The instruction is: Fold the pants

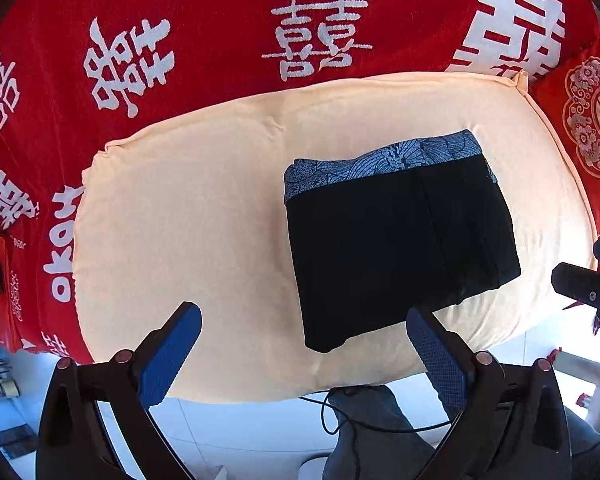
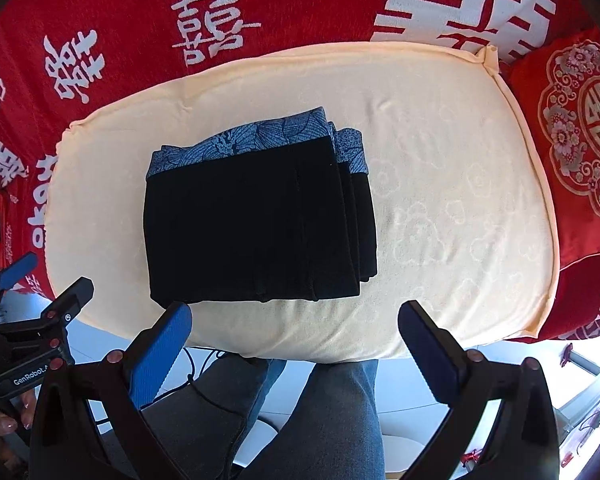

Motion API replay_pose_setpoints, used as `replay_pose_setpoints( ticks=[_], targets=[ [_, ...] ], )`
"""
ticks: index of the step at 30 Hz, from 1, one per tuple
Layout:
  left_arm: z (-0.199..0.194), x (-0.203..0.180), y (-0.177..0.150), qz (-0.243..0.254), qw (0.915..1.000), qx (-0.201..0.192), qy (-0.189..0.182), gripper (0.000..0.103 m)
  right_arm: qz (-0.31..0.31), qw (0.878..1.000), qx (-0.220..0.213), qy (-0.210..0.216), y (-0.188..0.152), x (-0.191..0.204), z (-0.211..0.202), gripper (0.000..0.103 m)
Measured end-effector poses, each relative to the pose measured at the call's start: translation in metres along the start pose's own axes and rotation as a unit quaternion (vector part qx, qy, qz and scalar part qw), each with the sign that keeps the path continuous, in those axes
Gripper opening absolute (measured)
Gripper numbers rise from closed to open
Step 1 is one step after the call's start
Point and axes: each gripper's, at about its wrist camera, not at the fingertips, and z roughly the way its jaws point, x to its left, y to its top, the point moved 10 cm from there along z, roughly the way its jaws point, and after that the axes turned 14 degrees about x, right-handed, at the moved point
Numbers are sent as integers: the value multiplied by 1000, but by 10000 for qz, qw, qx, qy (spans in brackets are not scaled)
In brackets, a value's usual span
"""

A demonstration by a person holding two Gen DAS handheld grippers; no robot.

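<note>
Pants lie folded into a compact black rectangle on the cream cushion, close to its near edge, so both tools can reach them without stretching. Left tongs and right tongs hang just off that near edge, each spread wide and holding nothing; this suggests the folding is essentially finished. Layered edges stack along the bundle's right side. Its patterned blue waistband faces the far edge, beyond which spreads the red blanket.
</note>
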Motion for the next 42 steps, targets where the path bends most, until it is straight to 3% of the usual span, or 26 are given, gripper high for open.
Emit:
replay_pose_setpoints(
  ticks=[42],
  targets=[
    [-15, -9, -2, 126, 9998, -131, -29, 103, -368, 9991, -83, -218, -1, 8, -5, 103]
  ],
)
